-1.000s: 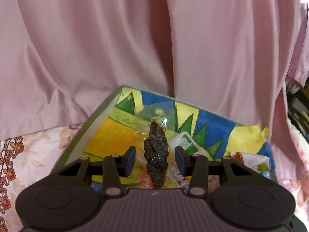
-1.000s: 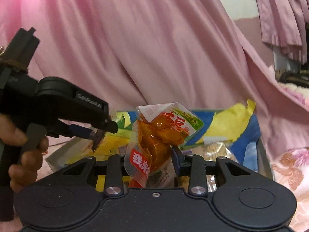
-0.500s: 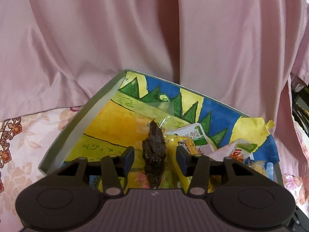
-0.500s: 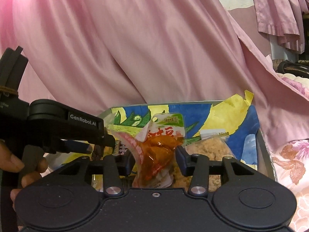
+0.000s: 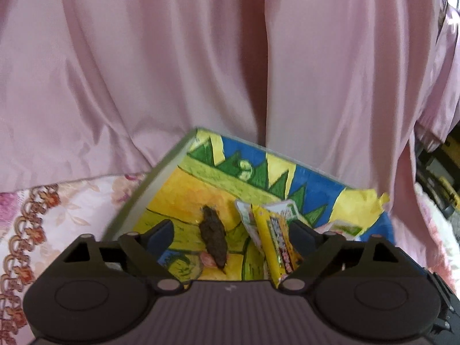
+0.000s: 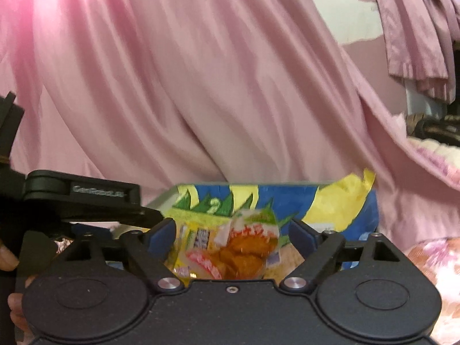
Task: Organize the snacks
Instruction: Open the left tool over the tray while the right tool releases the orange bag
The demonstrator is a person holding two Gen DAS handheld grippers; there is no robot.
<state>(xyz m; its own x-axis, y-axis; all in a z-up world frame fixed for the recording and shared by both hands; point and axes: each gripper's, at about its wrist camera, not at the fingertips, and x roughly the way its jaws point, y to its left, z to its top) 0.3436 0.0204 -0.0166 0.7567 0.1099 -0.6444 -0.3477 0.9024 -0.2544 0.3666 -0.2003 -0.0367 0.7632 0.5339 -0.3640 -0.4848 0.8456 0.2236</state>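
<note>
Glossy pink satin curtain hanging in deep folds straight ahead of both claws, white cloth with pink and orange floral pattern spread below to the left claw's left, pale wall patch above the right claw's right, soft indoor light

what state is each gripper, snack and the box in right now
left gripper: fingers open, just opened, empty
right gripper: fingers open, just opened, empty
dark brown wrapped snack: loose in box
orange snack pouch: released, over box
long yellow snack packet: in box
colourful paper-lined box: open-topped
</note>
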